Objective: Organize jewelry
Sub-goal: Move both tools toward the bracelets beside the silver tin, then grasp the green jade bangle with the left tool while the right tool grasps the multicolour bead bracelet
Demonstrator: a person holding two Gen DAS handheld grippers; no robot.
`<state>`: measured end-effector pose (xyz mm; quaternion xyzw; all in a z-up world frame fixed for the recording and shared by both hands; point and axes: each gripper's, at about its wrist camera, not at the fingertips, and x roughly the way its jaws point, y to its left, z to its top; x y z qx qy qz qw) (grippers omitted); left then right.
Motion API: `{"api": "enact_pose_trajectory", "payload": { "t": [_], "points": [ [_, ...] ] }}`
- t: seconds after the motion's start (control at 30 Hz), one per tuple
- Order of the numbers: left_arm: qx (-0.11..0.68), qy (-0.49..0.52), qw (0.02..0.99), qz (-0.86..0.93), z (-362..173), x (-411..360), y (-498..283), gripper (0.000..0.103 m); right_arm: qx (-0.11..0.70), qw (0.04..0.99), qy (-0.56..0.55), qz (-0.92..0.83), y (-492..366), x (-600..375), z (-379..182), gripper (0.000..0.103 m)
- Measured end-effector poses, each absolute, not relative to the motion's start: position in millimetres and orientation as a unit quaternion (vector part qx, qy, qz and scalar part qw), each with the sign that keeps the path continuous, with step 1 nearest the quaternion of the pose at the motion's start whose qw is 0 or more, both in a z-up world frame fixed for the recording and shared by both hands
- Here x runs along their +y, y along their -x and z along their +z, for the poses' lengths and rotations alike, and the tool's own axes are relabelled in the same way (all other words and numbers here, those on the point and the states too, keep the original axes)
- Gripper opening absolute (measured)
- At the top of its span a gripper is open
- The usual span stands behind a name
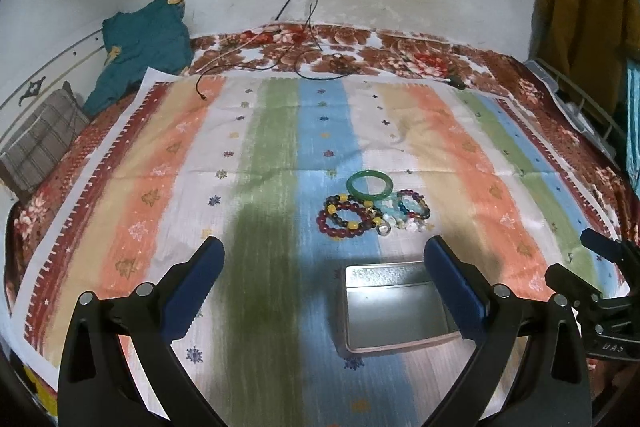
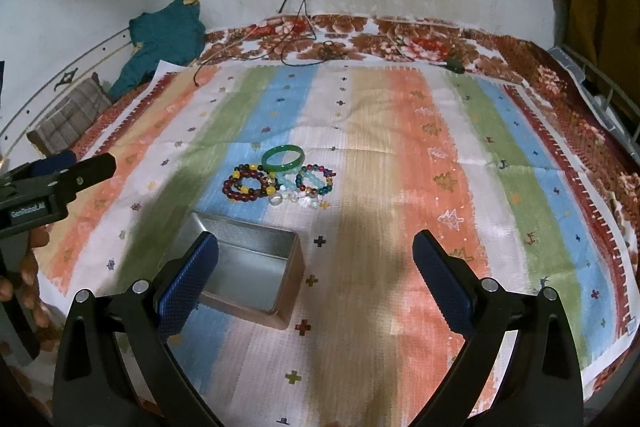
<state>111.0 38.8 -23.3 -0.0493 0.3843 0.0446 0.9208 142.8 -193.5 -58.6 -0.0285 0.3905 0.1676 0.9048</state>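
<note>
A pile of jewelry lies on the striped cloth: a green bangle (image 1: pixel 370 183) (image 2: pixel 283 156), a dark red and yellow bead bracelet (image 1: pixel 346 217) (image 2: pixel 250 183), a multicoloured bead bracelet (image 1: pixel 414 205) (image 2: pixel 316 181) and pale clear beads (image 1: pixel 394 223) (image 2: pixel 296 197). An open, empty metal tin (image 1: pixel 394 307) (image 2: pixel 252 273) sits nearer than the pile. My left gripper (image 1: pixel 324 251) is open and empty above the cloth, the tin by its right finger. My right gripper (image 2: pixel 316 247) is open and empty, the tin by its left finger.
The striped cloth (image 1: pixel 180 155) (image 2: pixel 420 131) covers a floral bed. A teal garment (image 1: pixel 144 43) and a checked pillow (image 1: pixel 44 143) lie at the back left. Cables (image 1: pixel 308 59) hang from a wall socket onto the bed. A yellow garment (image 1: pixel 584 7) hangs at the right.
</note>
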Motion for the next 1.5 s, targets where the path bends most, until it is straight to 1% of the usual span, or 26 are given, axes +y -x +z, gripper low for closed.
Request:
{"api": "enact_pose_trajectory", "payload": {
  "t": [0.53, 0.83, 1.5],
  "points": [
    [0.422, 0.076, 0.903, 0.041, -36, 46, -148, 0.097, 0.413, 0.894, 0.032, 0.169, -177, -184, -65, 0.099],
    [0.425, 0.064, 0.901, 0.055, -44, 41, -179, 0.097, 0.433, 0.885, 0.026, 0.170, -200, -180, -74, 0.099],
    [0.465, 0.053, 0.882, 0.049, -74, 39, -230, 0.097, 0.475, 0.866, 0.036, 0.151, -249, -172, -105, 0.099]
  ]
}}
